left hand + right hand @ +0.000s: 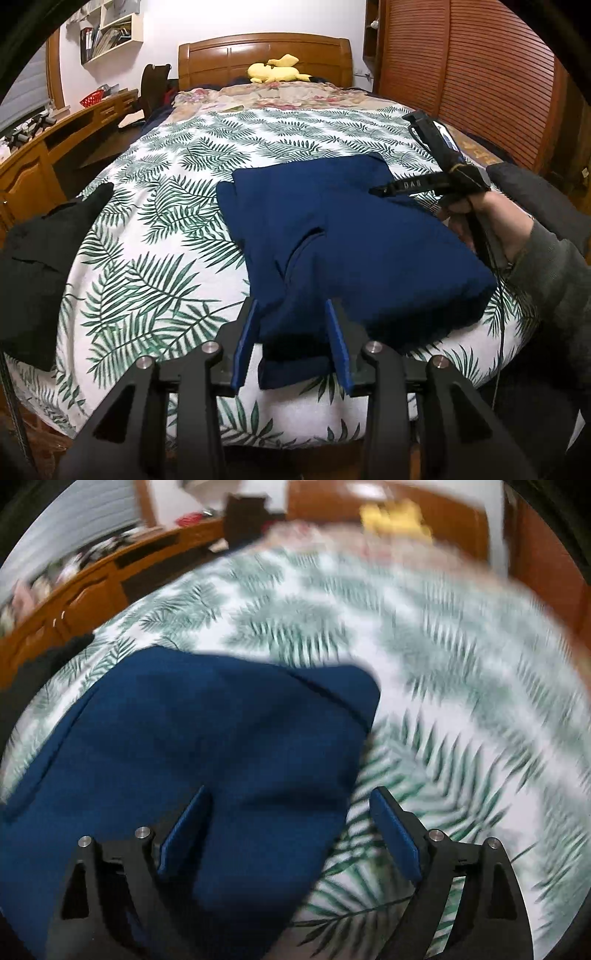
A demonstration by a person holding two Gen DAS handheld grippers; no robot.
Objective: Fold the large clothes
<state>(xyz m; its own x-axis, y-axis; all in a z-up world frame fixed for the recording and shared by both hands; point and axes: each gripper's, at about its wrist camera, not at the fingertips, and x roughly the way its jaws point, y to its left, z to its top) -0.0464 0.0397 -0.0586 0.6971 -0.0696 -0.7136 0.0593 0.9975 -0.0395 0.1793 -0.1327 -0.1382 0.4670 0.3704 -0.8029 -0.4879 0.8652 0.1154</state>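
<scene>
Left gripper (291,306), black with blue pads: jaws parted, straddling the near edge of the folded navy-blue garment (351,243) without closing on it. The garment lies folded into a thick block on the palm-leaf-print white bedspread (155,221), near the foot of the bed. Right gripper (291,797): jaws wide apart, holding nothing, one pad over the garment's right side, the other over bare bedspread; the right wrist view is motion-blurred. In the left wrist view it reaches over the garment's far right corner. A black cloth (44,251) lies at the bed's left edge. Beyond: a yellow plush toy (275,70) against the wooden headboard (221,55).
</scene>
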